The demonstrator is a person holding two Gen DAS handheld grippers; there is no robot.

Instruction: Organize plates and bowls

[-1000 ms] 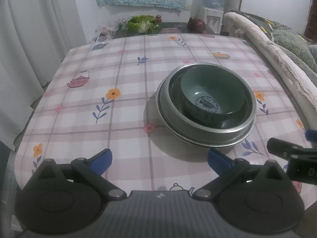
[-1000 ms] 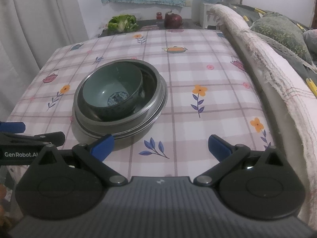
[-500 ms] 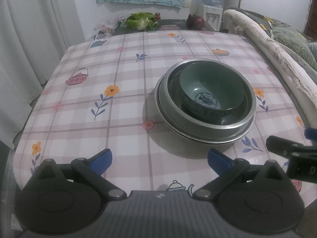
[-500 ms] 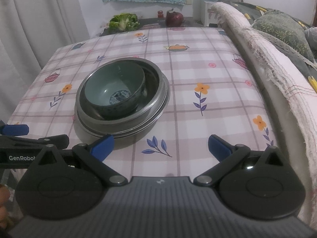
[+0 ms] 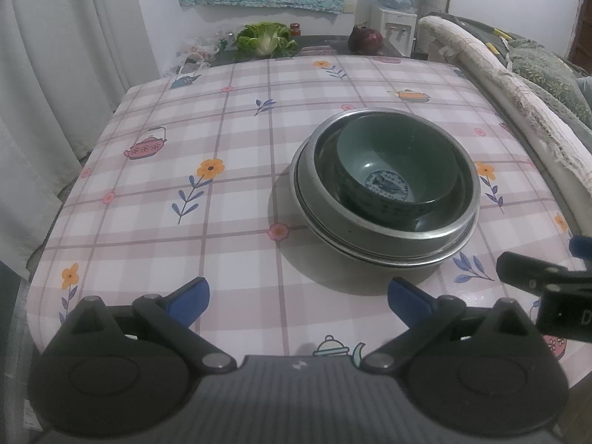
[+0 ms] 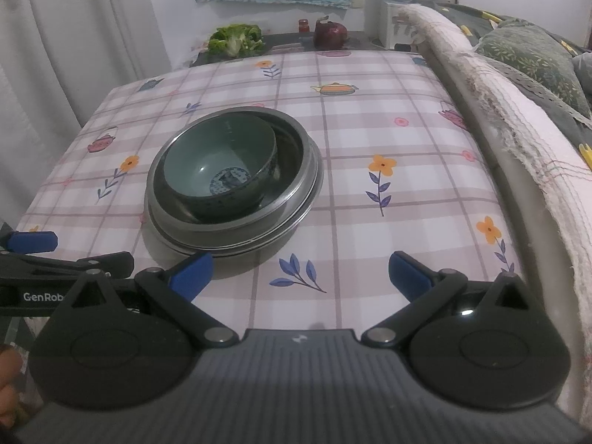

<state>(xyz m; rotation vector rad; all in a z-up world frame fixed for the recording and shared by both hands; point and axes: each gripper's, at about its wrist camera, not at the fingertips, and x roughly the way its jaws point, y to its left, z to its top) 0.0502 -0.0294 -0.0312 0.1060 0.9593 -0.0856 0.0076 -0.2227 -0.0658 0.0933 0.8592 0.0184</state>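
While both grippers, left (image 5: 298, 298) and right (image 6: 299, 272), are easing back from the stacked bowls (image 5: 386, 188), their jaws are staying spread, empty.

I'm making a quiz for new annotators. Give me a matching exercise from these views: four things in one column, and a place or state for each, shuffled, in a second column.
Things
1. green bowl
2. metal bowl
3. left gripper
4. cabbage

Places or states
A. on the dark surface beyond the table's far edge
B. open, holding nothing
C. nested inside another bowl
D. stacked on a metal plate, holding a smaller bowl

Pairs: 1-C, 2-D, 3-B, 4-A
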